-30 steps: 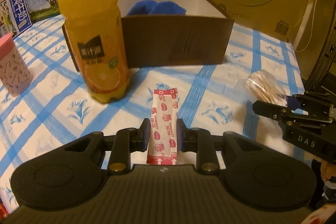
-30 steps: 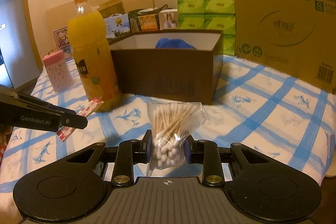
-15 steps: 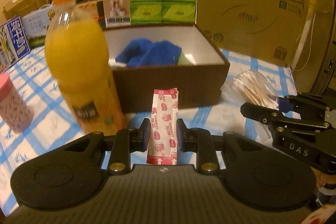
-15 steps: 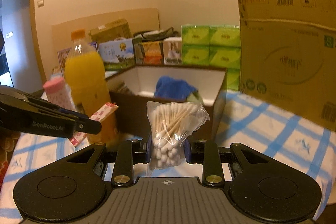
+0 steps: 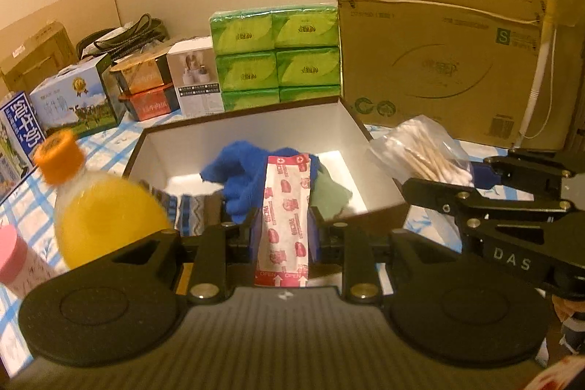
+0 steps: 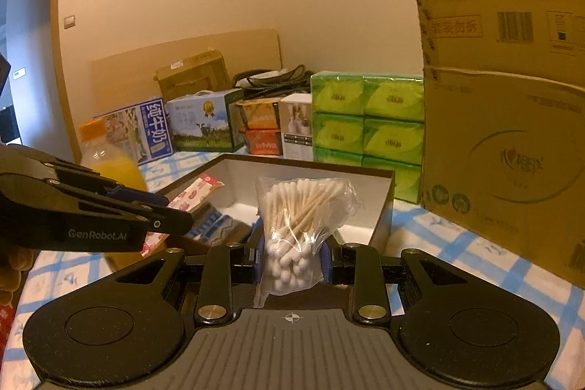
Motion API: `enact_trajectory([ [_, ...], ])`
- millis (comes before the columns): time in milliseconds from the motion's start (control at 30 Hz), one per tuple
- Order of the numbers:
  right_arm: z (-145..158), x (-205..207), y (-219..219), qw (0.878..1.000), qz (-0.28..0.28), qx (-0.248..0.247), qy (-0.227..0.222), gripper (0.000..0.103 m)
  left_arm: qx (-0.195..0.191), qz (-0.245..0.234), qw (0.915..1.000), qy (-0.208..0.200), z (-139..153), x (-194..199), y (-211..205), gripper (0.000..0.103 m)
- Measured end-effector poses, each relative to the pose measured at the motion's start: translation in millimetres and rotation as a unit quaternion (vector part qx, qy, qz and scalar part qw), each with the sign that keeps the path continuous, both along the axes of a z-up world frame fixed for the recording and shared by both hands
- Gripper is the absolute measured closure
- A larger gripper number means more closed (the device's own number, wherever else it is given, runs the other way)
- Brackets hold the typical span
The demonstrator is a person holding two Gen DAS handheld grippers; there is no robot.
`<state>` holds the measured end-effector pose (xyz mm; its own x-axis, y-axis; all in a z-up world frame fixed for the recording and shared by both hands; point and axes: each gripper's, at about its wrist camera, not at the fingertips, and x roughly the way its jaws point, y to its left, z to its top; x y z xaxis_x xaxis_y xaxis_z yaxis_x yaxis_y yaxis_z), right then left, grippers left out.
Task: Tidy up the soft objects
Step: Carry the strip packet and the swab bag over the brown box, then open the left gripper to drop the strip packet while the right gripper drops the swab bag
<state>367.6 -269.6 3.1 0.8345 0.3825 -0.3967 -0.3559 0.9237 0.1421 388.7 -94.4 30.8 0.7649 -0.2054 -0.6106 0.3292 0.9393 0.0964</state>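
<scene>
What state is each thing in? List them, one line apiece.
left gripper: shut on the bandage packet
bandage packet: sealed, upright between the fingers, lifted in front of the box
right gripper: shut on the cotton swab bag
cotton swab bag: closed, full, lifted
brown box: open, no lid
blue cloth: crumpled inside the box
juice bottle: capped, upright, nearly full

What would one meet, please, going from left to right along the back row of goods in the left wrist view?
Blue milk carton → cow-print box → orange box stack → white box → green tissue packs → large cardboard carton.
</scene>
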Motion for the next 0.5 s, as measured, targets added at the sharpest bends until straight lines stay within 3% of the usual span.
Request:
enact_trajectory([
  [200, 2, 42, -4, 1.000, 0.008, -0.005, 0.015, 0.073, 0.022, 0.013, 0.9997, 0.004, 3, 37, -13, 0.079],
  [500, -2, 96, -7, 0.999, 0.023, -0.036, 0.013, 0.073, 0.024, 0.059, 0.9974, 0.035, -5, 96, -26, 0.079],
])
